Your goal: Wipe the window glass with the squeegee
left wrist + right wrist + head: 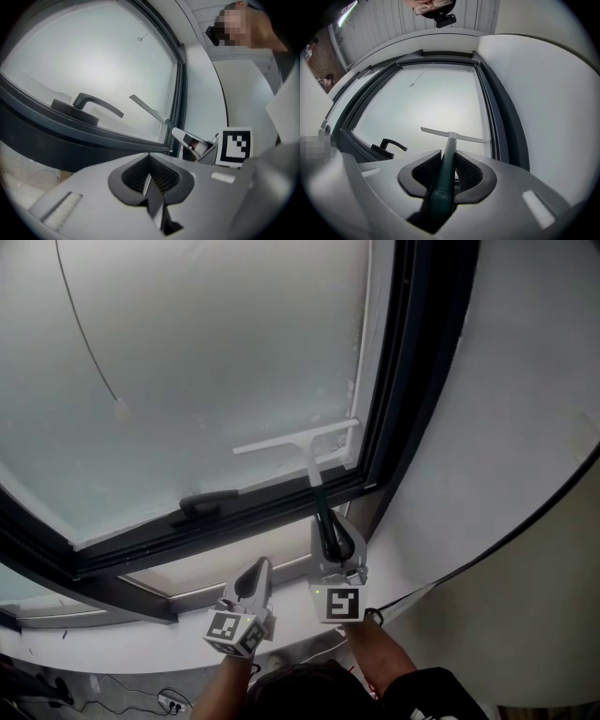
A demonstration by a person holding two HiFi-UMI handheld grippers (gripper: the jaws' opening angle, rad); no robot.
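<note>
The squeegee has a white blade (296, 437) lying across the lower right of the frosted window glass (206, 352), near the frame corner. Its dark green handle (443, 173) runs down between the jaws of my right gripper (328, 529), which is shut on it. In the right gripper view the blade (452, 135) rests flat on the glass (436, 98) ahead of that gripper (447, 161). My left gripper (260, 568) hangs lower left of the right one, below the frame, jaws shut with nothing in them. The left gripper view (149, 180) shows the blade (145, 108) off to its right.
A dark window handle (208, 502) sits on the lower frame bar (141, 540), left of the squeegee. A thin cord with a pull (122, 411) hangs over the glass. White wall (506, 427) curves away on the right; a white sill (150, 643) lies below.
</note>
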